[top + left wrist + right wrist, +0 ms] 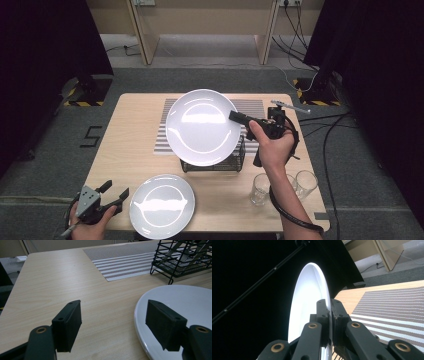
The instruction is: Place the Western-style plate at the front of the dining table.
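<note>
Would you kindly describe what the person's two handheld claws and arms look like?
Both are black, hand-held tools. The left claw carries a grey three-cornered plate on top; its jaws end in blocky black pads, with brass-coloured rivets at the joints. The right claw has the same brass rivets and trails a thick black cable along the forearm. No sleeves show.

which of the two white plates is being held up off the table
The far plate, clamped at its rim by the right hand-held gripper above the black rack. The near plate lies flat.

right claw point(329, 312): clamped on rim of white plate point(308, 297) | plate: on edge | striped mat point(394, 307): right
</note>
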`<state>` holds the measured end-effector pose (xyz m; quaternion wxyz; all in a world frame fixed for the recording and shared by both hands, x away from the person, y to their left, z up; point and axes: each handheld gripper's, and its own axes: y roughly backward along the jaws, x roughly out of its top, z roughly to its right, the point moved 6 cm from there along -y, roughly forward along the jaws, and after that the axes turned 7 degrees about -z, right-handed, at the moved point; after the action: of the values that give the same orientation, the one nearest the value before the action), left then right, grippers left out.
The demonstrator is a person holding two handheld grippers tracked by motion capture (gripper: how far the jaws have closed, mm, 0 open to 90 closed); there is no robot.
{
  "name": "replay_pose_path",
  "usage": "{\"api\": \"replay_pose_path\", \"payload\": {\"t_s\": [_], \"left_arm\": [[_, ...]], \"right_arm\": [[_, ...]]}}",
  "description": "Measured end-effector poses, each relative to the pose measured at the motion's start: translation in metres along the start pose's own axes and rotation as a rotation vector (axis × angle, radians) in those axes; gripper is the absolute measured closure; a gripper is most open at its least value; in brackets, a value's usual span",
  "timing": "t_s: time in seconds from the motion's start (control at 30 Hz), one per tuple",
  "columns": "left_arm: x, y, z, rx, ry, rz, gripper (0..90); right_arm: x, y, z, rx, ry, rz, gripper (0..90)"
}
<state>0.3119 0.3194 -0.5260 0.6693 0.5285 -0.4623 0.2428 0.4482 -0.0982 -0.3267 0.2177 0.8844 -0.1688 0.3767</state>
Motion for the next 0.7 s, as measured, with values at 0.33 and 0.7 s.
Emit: {"api": "replay_pose_path", "payload": {"t_s": [0.33,0.7], "left_arm": [[0.0,0.0,0.0,-0.001,0.001,0.0,28.6],[0.0,0.0,0.0001,-0.001,-0.001,0.0,28.6]], "right_arm": [[0.0041,0.0008,0.0011,-0.001,-0.009,0.005,86.6],[0.0089,0.0006,0.0031,-0.001,-0.011,0.012,86.6]]}}
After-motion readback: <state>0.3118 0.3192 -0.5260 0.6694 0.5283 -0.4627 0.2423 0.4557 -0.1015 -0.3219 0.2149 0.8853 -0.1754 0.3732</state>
